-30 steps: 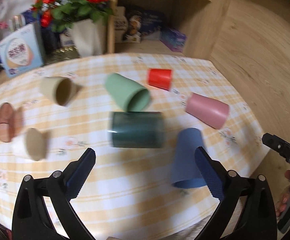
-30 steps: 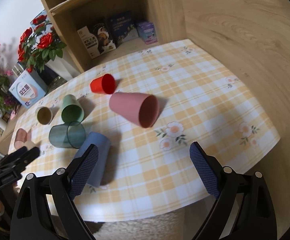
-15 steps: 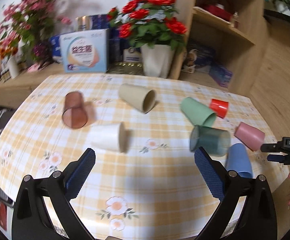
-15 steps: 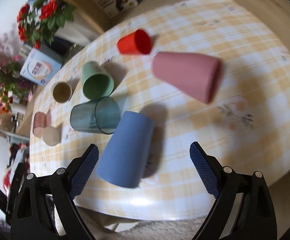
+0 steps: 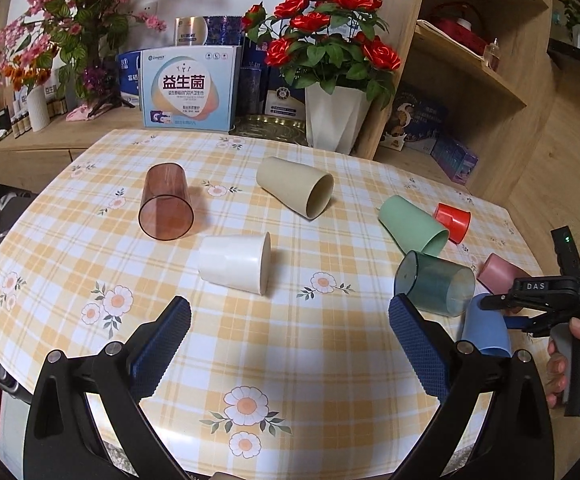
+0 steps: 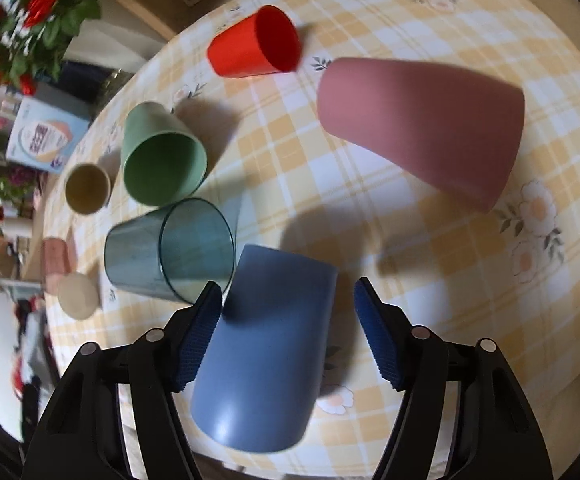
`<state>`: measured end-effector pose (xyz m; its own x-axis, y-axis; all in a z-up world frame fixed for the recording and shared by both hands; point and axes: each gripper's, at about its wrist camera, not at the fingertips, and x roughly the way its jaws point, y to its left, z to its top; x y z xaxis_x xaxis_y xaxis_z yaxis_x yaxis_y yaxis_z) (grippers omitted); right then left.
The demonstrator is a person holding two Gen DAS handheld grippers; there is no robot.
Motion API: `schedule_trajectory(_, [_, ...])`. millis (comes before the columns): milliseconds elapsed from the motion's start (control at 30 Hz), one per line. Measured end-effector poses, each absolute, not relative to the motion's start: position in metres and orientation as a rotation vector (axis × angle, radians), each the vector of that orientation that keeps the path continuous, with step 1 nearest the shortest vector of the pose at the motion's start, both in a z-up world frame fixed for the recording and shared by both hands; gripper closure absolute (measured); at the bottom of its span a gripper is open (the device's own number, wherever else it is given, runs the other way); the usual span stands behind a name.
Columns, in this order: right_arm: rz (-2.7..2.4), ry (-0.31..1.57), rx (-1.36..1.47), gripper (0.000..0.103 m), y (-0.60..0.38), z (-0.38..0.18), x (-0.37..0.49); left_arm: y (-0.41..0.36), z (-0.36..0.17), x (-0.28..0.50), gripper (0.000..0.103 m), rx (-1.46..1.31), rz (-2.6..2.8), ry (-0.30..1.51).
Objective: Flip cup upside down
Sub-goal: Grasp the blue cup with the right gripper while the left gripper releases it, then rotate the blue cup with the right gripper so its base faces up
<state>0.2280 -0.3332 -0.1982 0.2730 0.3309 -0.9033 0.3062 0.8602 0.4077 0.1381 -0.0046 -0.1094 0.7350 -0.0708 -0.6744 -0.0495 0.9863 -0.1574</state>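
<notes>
Several cups lie on their sides on the checked tablecloth. In the right wrist view a blue cup (image 6: 266,344) lies between the open jaws of my right gripper (image 6: 288,298); the left pad is close to its side, the right pad stands apart. The blue cup (image 5: 486,330) and my right gripper (image 5: 502,304) also show in the left wrist view at the right edge. My left gripper (image 5: 290,316) is open and empty above the near table, in front of a white cup (image 5: 236,262).
Around lie a teal clear cup (image 6: 170,248), green cup (image 6: 162,160), red cup (image 6: 256,46), pink cup (image 6: 426,128), beige cup (image 5: 296,190) and brown clear cup (image 5: 166,202). Flower vase (image 5: 336,122), boxes and a shelf stand behind. The table edge (image 6: 490,400) is near.
My right gripper has moved down over the blue cup and narrowed its jaws around it. My left gripper has drawn back and swung left, so the whole table shows.
</notes>
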Motion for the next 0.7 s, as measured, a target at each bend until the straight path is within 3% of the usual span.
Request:
schedule_trajectory(333, [0.057,1.283,0.647,0.046,-0.332,-0.208,0.226,-0.010,-0.116,0.140,0.006,-0.168,0.005,0.772])
schedule_trajectory(700, [0.130,1.103,0.541,0.048,-0.327,-0.180,0.195,-0.024,-0.116,0.136,0.006,-0.153,-0.005,0.782])
